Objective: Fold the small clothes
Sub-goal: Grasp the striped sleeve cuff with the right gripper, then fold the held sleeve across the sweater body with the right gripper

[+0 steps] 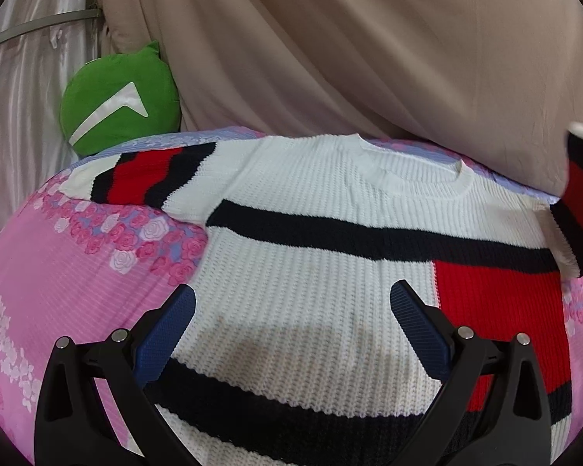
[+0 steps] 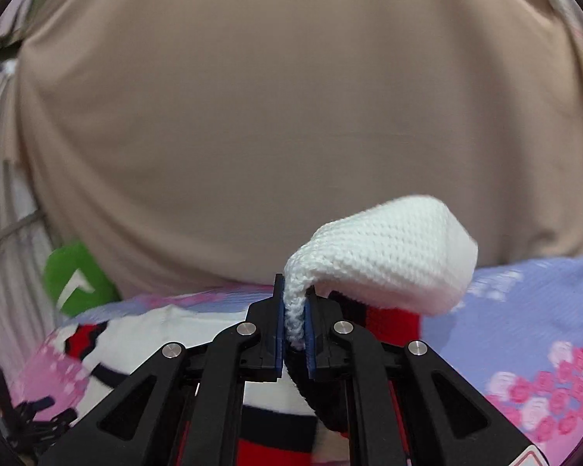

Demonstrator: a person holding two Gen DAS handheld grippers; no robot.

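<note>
A beige drape (image 1: 388,46) fills the background of both views, from 10 o'clock round to 2 o'clock. At 9 o'clock in my left view a pale pleated curtain (image 1: 15,116) hangs beside it.

Below the drape lies the bed, covered by a pink floral bedsheet (image 1: 58,256) with a lilac band along its far edge.

The sweater (image 1: 311,240), a white ribbed knit with black stripes and red blocks, lies spread flat on the bedsheet, neckline toward 12 o'clock. Its one sleeve (image 1: 136,174) lies flat on the sheet, pointing to 10 o'clock in my left view. The opposite sleeve (image 2: 384,252) is lifted clear of the bedsheet; it appears blurred at 3 o'clock in my left view.

A green cushion (image 1: 120,105) with a white chevron mark sits at 10 o'clock, at the far edge of the bed against the drape.

My left tool (image 1: 291,330) is spread wide above the lower body of the sweater, at 6 o'clock, and grips nothing. Whether its blue pads (image 1: 167,334) touch the knit, I cannot tell.

My right tool (image 2: 294,326) is clamped narrow on the white cuff of the lifted sleeve; the cuff bulges out past the fingertips toward 1 o'clock.
</note>
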